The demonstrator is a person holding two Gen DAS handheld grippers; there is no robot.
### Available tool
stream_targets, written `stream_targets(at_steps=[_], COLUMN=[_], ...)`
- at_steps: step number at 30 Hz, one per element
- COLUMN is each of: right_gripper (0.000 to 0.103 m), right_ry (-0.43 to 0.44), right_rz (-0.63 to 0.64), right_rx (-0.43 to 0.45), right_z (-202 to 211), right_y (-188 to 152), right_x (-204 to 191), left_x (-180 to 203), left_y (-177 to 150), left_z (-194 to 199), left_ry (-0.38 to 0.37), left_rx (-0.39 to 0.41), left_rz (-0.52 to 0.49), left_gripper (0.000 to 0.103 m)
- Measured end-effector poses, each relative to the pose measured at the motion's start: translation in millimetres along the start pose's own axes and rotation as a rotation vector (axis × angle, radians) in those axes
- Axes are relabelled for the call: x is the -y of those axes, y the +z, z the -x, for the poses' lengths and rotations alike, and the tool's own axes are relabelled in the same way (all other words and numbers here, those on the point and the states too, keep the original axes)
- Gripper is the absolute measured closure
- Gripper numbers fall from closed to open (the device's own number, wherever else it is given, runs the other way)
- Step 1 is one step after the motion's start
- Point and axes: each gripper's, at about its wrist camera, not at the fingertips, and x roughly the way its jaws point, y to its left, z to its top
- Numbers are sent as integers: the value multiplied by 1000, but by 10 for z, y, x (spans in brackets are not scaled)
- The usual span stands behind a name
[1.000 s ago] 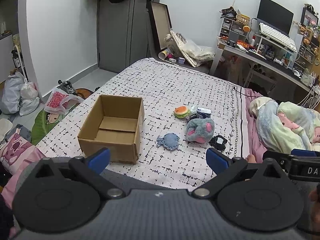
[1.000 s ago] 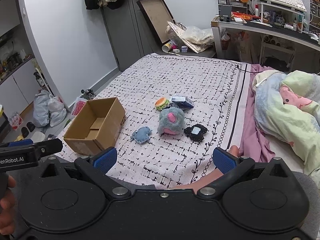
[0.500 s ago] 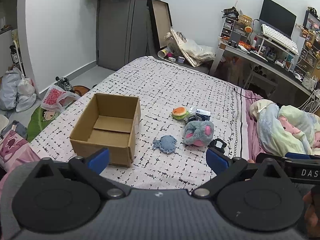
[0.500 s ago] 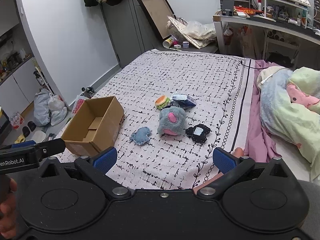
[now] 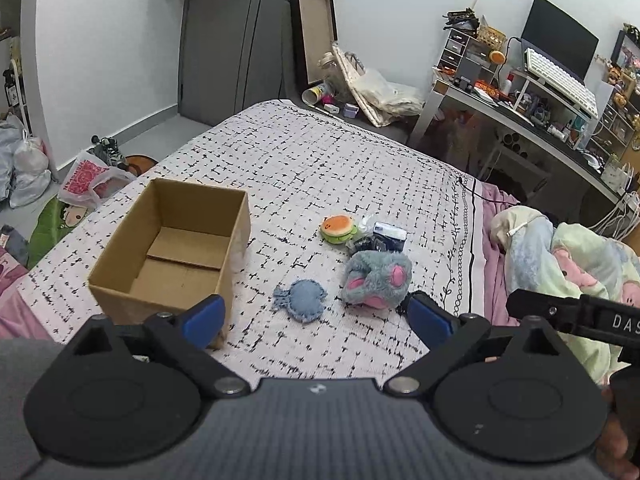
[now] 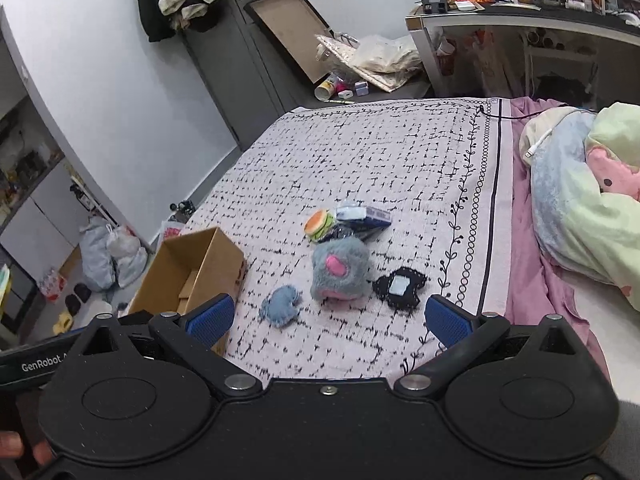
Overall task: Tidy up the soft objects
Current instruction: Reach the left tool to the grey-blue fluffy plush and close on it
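So I'm hovering both grippers over the near edge of the bed (image 5: 320,148), and everything I care about sits around the cardboard box (image 5: 172,248), which is open-topped, upright and has nothing in it that I can see. My left gripper (image 5: 316,320) has its blue fingers (image 5: 202,318) spread wide with nothing between them, just bedspread showing in the gap, and its left finger lines up in front of the box's near right corner. Right gripper (image 6: 328,318) is the same deal: blue pads (image 6: 446,320) wide apart, holding nothing, hanging above the bedspread. Just to the right of the box, and a bit nearer to me, lies the flat blue denim plush (image 5: 302,300), apart from the box wall. Further right of the box is the fuzzy grey plush with pink patches (image 5: 378,278), close beside the denim one but not touching as far as I can tell. Beyond the grey one, still right of the box, there's the little burger plush (image 5: 338,229), and next to that a dark blue packet (image 5: 386,236) in crinkly plastic, snug against the back of the grey plush. From the right wrist view I also get a black flat plush with a pale patch (image 6: 400,286), sitting on the far side of the grey plush from the box, just beside it. Way right of the box a pastel blanket (image 5: 576,264) is bunched up along the bed's edge.
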Motion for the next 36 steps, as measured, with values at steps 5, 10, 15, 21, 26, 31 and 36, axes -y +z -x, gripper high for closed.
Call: stream_targets(at_steps=[5, 10, 15, 21, 26, 31, 36], right_gripper=[0, 0, 1, 18, 21, 43, 48], right_ry=[21, 37, 62, 73, 114, 207, 227], right_rz=[-36, -81, -136, -213, -276, -405, -526], right_rx=[-5, -9, -7, -24, -57, -81, -129], right_z=[-134, -272, -405, -669, -918, -1216, -1547], right_y=[130, 279, 437, 555, 601, 518, 430], right_x=[110, 214, 311, 451, 583, 754, 914], left_x=[69, 135, 199, 218, 209, 157, 118], left_y=[99, 184, 298, 398, 436, 447, 458], left_z=[-154, -322, -469, -686, -911, -1192, -1508], left_ry=[-8, -1, -14, -30, -40, -49, -61], left_rx=[-3, -19, -18, -49, -75, -120, -163], left_rz=[4, 9, 24, 77, 114, 175, 234], left_gripper=[16, 16, 24, 41, 49, 59, 66])
